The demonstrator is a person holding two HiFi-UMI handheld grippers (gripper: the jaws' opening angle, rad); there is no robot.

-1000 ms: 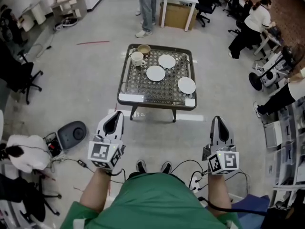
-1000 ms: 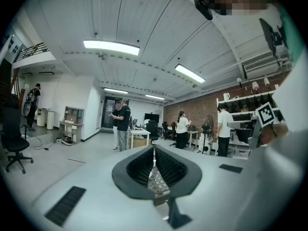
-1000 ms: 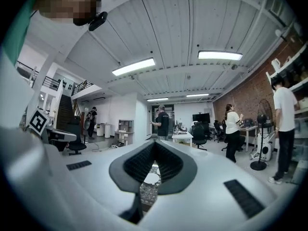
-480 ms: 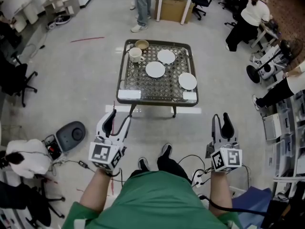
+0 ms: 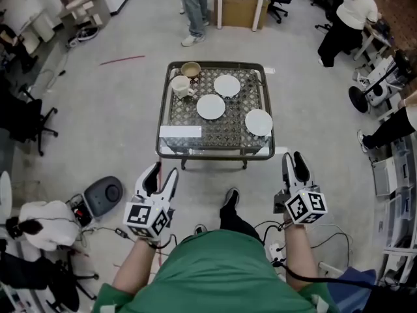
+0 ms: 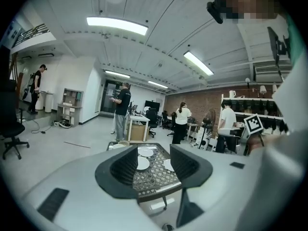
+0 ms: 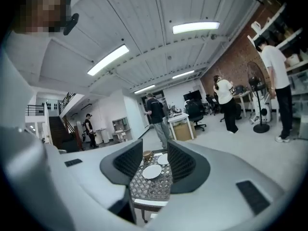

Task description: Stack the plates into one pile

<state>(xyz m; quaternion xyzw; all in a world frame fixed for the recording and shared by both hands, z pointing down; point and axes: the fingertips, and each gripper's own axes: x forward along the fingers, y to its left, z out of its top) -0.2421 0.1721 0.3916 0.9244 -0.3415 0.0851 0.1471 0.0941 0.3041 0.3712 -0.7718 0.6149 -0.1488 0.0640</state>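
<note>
A: Plates (image 5: 210,106), where?
B: Three, apart on the tabletop (image 5: 189,113): far plate (image 5: 227,85) near the far edge, middle plate (image 5: 210,106) at centre, right plate (image 5: 258,122) by the right edge.
A: Tongs?
B: Left gripper (image 5: 163,171) and right gripper (image 5: 292,156) hang short of the near edge, jaws just opened, apart, nothing between them.

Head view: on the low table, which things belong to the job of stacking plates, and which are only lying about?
For the job:
far white plate
middle white plate
near right white plate

Only lying about:
white mug
tan bowl
white strip
</note>
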